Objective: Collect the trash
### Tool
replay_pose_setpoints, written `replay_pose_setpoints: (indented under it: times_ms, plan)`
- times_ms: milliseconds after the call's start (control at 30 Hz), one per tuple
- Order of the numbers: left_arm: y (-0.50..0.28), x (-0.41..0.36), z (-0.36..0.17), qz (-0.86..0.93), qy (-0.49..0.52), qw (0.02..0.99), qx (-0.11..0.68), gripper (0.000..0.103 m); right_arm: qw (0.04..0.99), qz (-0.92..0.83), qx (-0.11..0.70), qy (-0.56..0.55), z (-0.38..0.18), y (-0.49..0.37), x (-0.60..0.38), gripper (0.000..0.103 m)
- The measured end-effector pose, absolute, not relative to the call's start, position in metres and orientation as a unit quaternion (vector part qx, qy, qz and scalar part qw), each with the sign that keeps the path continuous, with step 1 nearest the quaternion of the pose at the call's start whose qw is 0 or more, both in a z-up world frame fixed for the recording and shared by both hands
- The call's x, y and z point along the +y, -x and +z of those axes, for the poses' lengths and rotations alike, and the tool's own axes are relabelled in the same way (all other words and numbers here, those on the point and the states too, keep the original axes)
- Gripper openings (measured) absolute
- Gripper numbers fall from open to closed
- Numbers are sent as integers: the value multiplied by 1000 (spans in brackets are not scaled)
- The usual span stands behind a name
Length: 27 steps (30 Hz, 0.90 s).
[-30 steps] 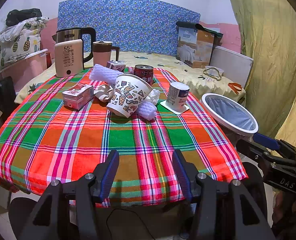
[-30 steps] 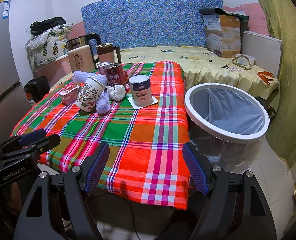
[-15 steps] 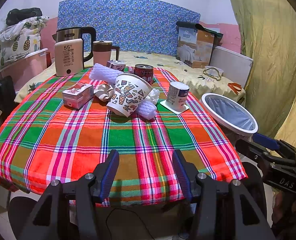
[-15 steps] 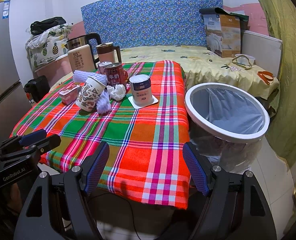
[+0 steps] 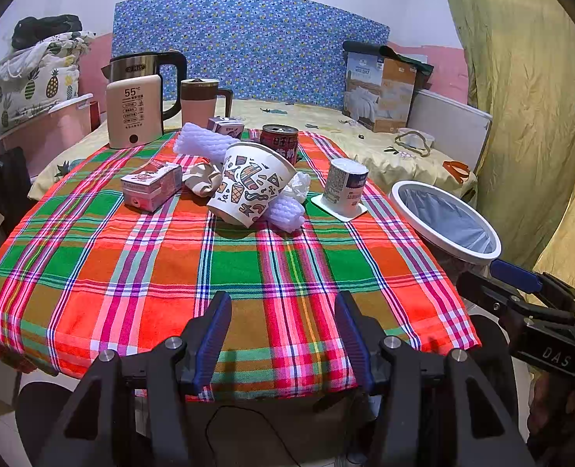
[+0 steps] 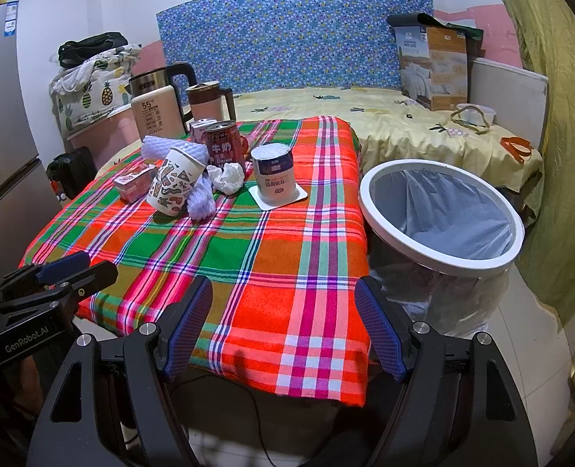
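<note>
The trash sits in a loose cluster in the upper middle of the left wrist view, on the far half of the plaid tablecloth (image 5: 225,264): a patterned paper cup (image 5: 250,185) tipped on its side, white foam netting (image 5: 285,210) touching it, a crumpled tissue (image 6: 229,177), a pink carton (image 5: 151,185), a red drink can (image 5: 279,142) and an upturned yogurt cup (image 5: 344,186) on its lid. The lined trash bin (image 6: 441,214) stands off the table's right edge, its bag looking empty as far as the view reaches.

Nothing has changed over the last second: every item lies where it lay, and both tools hang at the same spot near the table's near edge. The left gripper (image 5: 283,334) has its fingers spread wide with only cloth showing between them; the right gripper (image 6: 283,327) is likewise parted and holds nothing.

So the collecting seems not yet begun, and the pile is well apart from both tools; a forward reach toward the cup or netting would likely come first.
</note>
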State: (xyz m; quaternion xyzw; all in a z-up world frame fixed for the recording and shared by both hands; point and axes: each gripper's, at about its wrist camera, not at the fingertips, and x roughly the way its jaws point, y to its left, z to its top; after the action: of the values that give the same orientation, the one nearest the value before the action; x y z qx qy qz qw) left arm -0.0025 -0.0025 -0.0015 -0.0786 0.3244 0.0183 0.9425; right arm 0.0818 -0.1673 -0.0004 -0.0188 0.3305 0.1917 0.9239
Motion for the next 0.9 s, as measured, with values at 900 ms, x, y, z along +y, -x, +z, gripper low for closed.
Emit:
replay_pose_setpoints:
  times_ms: [900]
  plan:
    - [-2,0,-3,17,77,942,327,55,923,192,334,19,-3,-83,-166,77]
